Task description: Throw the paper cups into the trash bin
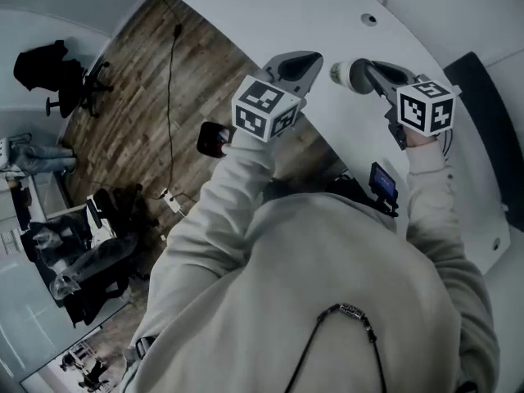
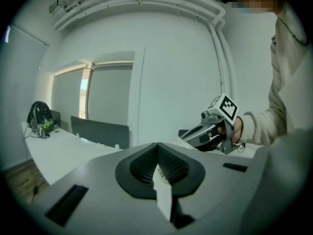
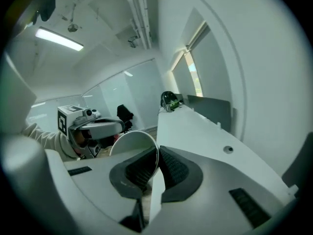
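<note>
A white paper cup (image 1: 345,74) hangs over the white table (image 1: 270,15), with my right gripper (image 1: 368,70) shut on its wall. In the right gripper view the cup (image 3: 131,145) sits pinched between the ribbed pads (image 3: 172,166), its round end facing left. My left gripper (image 1: 309,60) is held up beside it, a short way to the left, jaws shut with nothing in them. In the left gripper view its pads (image 2: 171,166) meet, and the right gripper (image 2: 190,137) shows beyond them. No trash bin is recognisable in any view.
The curved white table edge (image 1: 327,150) runs diagonally, with wood floor (image 1: 139,113) to its left. A black cable (image 1: 170,80) and a small black and red object (image 1: 214,139) lie on the floor. Dark items under clear plastic (image 1: 82,260) stand at the lower left. A desk chair (image 1: 57,76) stands far left.
</note>
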Demonstrator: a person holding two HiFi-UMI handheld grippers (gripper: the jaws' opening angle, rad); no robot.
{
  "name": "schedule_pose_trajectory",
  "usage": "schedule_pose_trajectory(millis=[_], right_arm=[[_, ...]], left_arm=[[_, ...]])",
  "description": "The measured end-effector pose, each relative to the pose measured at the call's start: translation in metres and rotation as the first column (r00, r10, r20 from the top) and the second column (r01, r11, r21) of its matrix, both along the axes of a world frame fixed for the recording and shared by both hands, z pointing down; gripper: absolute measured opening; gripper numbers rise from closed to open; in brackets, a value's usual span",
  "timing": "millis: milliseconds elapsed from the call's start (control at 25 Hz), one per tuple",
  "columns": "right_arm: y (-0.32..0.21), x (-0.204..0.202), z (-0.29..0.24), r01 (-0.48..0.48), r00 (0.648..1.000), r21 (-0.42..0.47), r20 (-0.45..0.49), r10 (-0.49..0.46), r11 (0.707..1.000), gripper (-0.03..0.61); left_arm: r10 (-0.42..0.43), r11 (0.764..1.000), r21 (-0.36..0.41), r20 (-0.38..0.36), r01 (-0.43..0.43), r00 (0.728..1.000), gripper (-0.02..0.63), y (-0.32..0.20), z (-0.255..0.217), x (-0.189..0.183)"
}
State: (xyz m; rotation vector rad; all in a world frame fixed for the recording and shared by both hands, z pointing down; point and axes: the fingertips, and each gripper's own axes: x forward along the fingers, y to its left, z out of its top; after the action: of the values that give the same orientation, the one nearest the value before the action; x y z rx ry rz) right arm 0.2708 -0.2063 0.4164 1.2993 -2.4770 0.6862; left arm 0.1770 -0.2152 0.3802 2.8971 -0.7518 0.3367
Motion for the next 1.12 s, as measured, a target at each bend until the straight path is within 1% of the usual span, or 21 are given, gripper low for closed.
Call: schedule_pose_trajectory(millis=[120, 200, 280, 360, 440, 560, 720, 840, 960, 1040, 1120], right_arm=[[-0.018, -0.090, -0.008, 0.108, 0.994, 0.010, -0.015, -0.108, 0.994, 0.040], [-0.027, -0.144, -0.011, 0.186, 0.982, 0.010, -0.028, -0.186, 0.982, 0.041], [-0.033, -0.200, -0.011, 0.267, 0.963, 0.005, -0.042, -0.267, 0.964, 0.041], [-0.034, -0.254, -0.013, 0.333, 0.942, 0.004, -0.047, -0.333, 0.943, 0.040], [-0.039, -0.305, -0.020, 0.396, 0.917, 0.013, -0.054, -0.394, 0.918, 0.041], [-0.050, -0.380, -0.025, 0.474, 0.879, 0.018, -0.059, -0.473, 0.880, 0.041], [-0.055, -0.479, -0.031, 0.540, 0.842, 0.029, -0.043, -0.539, 0.841, 0.041], [-0.051, -0.552, -0.040, 0.591, 0.806, 0.052, -0.035, -0.590, 0.805, 0.041], [-0.041, -0.604, -0.047, 0.652, 0.758, 0.062, -0.051, -0.650, 0.755, 0.040], [-0.037, -0.630, -0.050, 0.687, 0.726, 0.074, -0.056, -0.685, 0.723, 0.041], [-0.041, -0.650, -0.058, 0.714, 0.700, 0.094, -0.051, -0.713, 0.694, 0.041]], left_arm=[[-0.102, 0.995, -0.002, -0.003, 0.102, 0.995, 0.002, -0.009, 0.002, -0.089], [-0.176, 0.984, 0.018, -0.020, 0.176, 0.984, 0.002, -0.016, -0.007, -0.142], [-0.250, 0.967, 0.034, -0.036, 0.251, 0.968, 0.002, -0.021, -0.012, -0.196], [-0.325, 0.945, 0.026, -0.058, 0.327, 0.944, 0.002, -0.024, -0.010, -0.253], [-0.399, 0.915, 0.019, -0.080, 0.402, 0.913, 0.002, -0.026, -0.011, -0.310], [-0.492, 0.868, 0.025, -0.093, 0.496, 0.866, 0.002, -0.023, -0.013, -0.391], [-0.572, 0.818, 0.020, -0.086, 0.575, 0.816, 0.002, -0.011, -0.013, -0.491], [-0.626, 0.776, 0.031, -0.084, 0.630, 0.776, 0.002, -0.002, -0.020, -0.560], [-0.681, 0.725, 0.049, -0.101, 0.687, 0.725, 0.002, 0.008, -0.031, -0.612], [-0.715, 0.688, 0.068, -0.104, 0.722, 0.691, 0.002, 0.017, -0.038, -0.637], [-0.751, 0.647, 0.078, -0.104, 0.759, 0.652, 0.002, 0.023, -0.041, -0.658]])
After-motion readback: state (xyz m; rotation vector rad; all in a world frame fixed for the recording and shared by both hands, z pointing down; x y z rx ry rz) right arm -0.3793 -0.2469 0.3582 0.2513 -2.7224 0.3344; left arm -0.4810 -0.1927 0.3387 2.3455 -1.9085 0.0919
